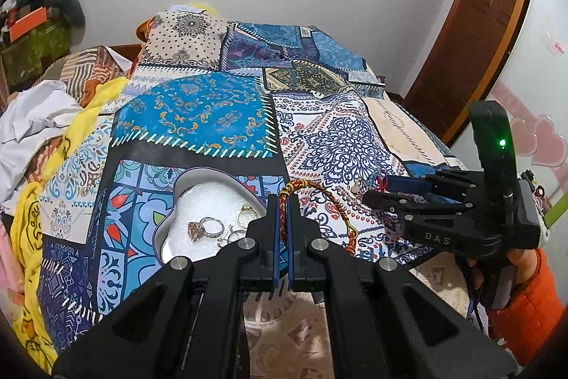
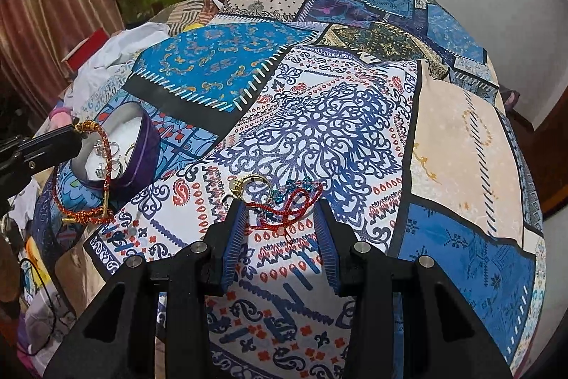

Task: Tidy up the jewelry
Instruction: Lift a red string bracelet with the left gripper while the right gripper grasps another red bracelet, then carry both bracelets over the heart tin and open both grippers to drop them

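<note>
Dangling from the clamped left gripper (image 1: 283,201) — red-gold braided bracelet (image 2: 85,187); right gripper (image 2: 280,212) spread apart.

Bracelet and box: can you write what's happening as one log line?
left gripper: shut on braided bracelet | right gripper: open around red string bracelet | heart-shaped box: holds rings

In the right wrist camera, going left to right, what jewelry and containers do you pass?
Braided red-and-gold bracelet held by the left gripper → purple heart-shaped box → gold ring → red string bracelet with blue beads.
</note>
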The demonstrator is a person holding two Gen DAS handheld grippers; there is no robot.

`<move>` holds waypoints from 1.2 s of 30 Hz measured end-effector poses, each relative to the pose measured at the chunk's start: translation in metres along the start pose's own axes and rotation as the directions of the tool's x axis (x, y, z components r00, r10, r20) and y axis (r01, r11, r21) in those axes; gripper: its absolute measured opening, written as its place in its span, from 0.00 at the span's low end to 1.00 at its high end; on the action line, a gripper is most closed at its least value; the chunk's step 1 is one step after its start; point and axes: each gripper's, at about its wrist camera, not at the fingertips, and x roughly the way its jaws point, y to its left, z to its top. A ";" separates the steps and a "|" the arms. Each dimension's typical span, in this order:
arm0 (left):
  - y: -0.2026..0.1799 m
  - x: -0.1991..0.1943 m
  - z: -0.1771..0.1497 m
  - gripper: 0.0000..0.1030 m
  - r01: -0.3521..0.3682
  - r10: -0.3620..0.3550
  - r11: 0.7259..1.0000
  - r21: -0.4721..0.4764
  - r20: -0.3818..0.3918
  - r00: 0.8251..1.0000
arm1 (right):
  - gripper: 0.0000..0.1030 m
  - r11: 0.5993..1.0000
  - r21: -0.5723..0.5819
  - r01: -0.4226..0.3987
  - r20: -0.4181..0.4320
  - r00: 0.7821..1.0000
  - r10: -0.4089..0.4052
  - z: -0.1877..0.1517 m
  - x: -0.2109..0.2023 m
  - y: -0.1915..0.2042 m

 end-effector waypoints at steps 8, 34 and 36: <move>-0.002 -0.011 0.001 0.01 -0.008 0.008 1.000 0.001 0.018 1.000 | 0.07 1.000 0.009 0.028 0.016 0.999 -0.029 -0.001 -0.001 -0.001; 0.010 -0.071 0.012 0.01 -0.072 0.072 0.997 -0.004 0.140 0.987 | 0.06 1.000 -0.002 -0.019 0.288 0.958 0.019 0.025 -0.096 0.038; 0.014 -0.075 0.012 0.01 -0.081 0.082 0.997 -0.010 0.145 0.986 | 0.06 0.999 -0.012 -0.040 0.305 0.952 0.042 0.030 -0.098 0.047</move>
